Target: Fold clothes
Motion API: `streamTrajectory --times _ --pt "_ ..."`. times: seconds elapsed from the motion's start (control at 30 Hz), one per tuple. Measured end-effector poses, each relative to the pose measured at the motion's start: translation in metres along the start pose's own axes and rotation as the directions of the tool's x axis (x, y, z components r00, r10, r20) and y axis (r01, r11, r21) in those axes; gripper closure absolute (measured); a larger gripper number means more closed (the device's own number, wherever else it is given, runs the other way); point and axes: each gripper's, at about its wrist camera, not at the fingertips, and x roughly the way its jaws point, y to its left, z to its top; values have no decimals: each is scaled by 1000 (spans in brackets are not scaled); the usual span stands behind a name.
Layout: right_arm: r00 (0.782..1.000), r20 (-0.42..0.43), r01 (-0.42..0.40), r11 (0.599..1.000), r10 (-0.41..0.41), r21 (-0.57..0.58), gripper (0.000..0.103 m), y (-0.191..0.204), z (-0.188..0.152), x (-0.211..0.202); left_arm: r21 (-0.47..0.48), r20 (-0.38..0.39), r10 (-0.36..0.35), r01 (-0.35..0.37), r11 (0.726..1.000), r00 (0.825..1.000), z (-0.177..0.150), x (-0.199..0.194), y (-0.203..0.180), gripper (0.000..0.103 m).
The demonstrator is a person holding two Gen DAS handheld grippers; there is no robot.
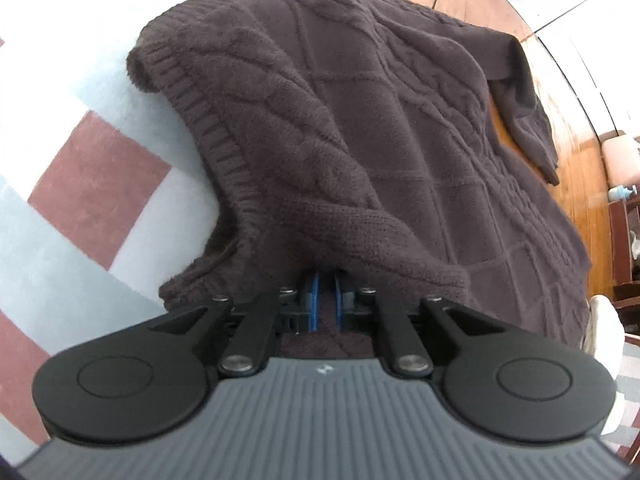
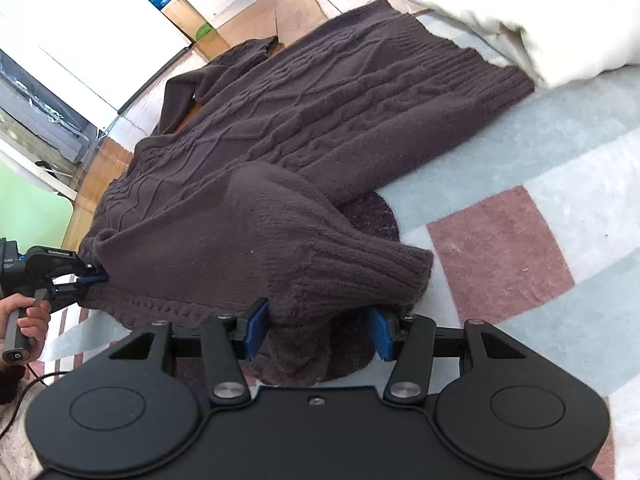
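A dark brown cable-knit sweater (image 1: 360,120) lies spread over a checked rug and partly onto wooden floor. My left gripper (image 1: 326,300) is shut on a fold of its edge, and the knit drapes over the blue pads. In the right wrist view the same sweater (image 2: 320,120) stretches away, with the left gripper (image 2: 94,278) pinching its left corner. One sleeve is folded across the body, its ribbed cuff (image 2: 380,272) just in front of my right gripper (image 2: 319,334). That gripper is open, and sleeve fabric hangs between its blue pads (image 2: 256,332).
The rug (image 2: 520,248) has pale blue and maroon squares. A folded cream cloth (image 2: 520,20) sits at the sweater's far hem. Wooden floor (image 2: 288,4) and white furniture lie beyond. The other sleeve (image 1: 528,120) trails onto the floor. A hand (image 2: 24,316) holds the left gripper's handle.
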Motion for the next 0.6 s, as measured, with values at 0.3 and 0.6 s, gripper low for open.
streamTrajectory --times 0.3,0.6 --pt "1000 -1 -5 1000 5 -14 44 -2 -2 -2 -250 3 -5 5 968 1000 -23 -20 22 18" --pt "1000 17 -3 1000 3 -27 41 0 -2 1 -65 110 109 -102 993 988 -19 -10 -7 74"
